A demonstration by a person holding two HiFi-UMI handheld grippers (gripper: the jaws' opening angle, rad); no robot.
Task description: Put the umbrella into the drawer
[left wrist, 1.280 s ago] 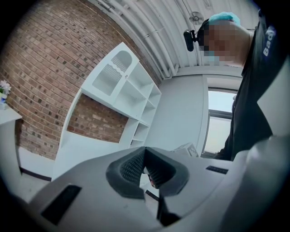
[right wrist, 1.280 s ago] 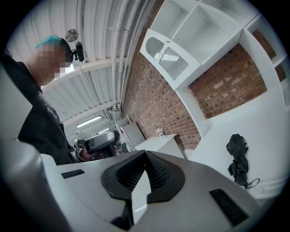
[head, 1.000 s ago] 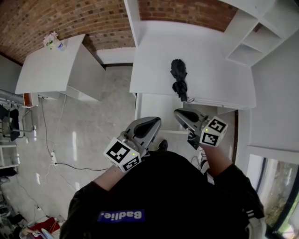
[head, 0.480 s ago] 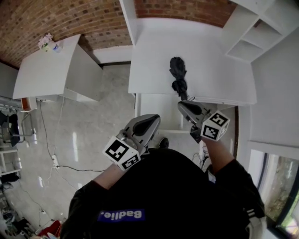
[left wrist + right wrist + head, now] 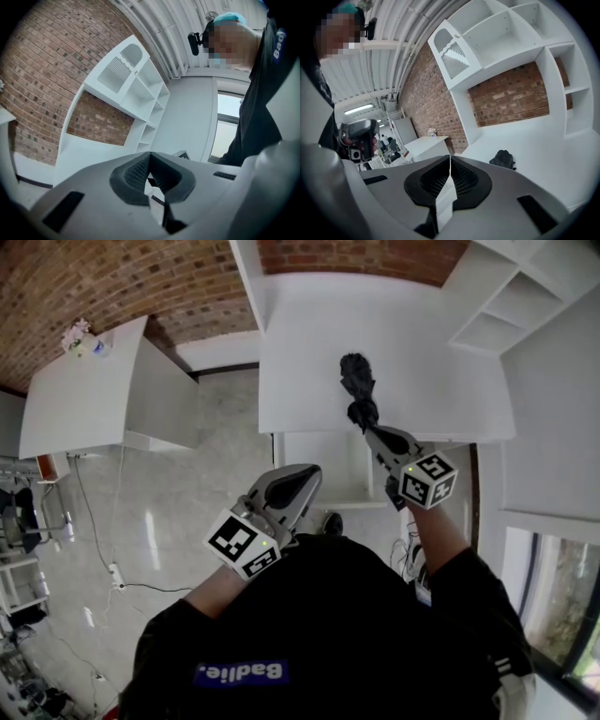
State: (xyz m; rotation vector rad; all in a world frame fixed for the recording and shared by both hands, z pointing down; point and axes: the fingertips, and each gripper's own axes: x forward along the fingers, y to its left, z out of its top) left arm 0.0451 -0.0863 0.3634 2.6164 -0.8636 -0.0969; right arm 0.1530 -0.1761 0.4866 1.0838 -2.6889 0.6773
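The black umbrella (image 5: 358,395) lay on the white desk (image 5: 450,381) just ahead of the right tongs (image 5: 375,433), its long side pointing away from them. The left tongs (image 5: 305,476) hung farther back. Both pairs were pinched shut, empty.

White desk (image 5: 300,362), folded black umbrella (image 5: 358,390) lying near its front edge, right of middle, white side table (image 5: 84,399), flowers (image 5: 77,337) at its far corner

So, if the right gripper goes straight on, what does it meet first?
Probably the folded umbrella on the white desk; it lies slightly right of the jaws' line, so the desk top may come first.
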